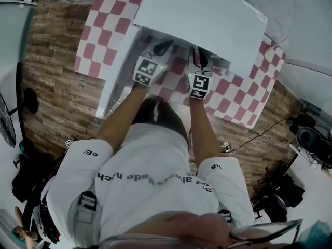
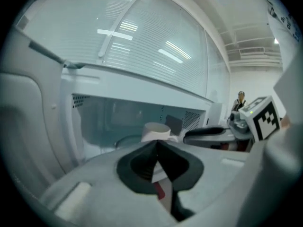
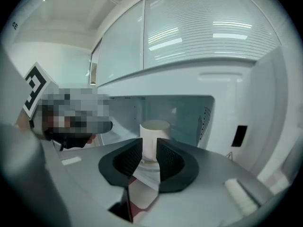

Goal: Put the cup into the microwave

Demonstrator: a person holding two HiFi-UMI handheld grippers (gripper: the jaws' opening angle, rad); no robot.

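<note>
Most of the job looks done: the microwave (image 1: 202,14) gapes ahead of both tools. The right gripper (image 3: 148,145) has its jaws parted and empty, while the left gripper (image 2: 156,144) is pinched together on nothing. The cup (image 3: 154,129) stands inside, just beyond the right jaws. Only pulling back seems left.

I see a white microwave (image 1: 202,14) on a red-and-white checked tablecloth (image 1: 96,35), above a brown wood-plank floor (image 1: 57,97). The cup (image 3: 154,129) is cream-white. The marker cubes (image 1: 147,70) (image 1: 198,84) carry black-and-white squares. The right gripper (image 3: 148,148) has black ribbed pads (image 3: 168,160).
</note>
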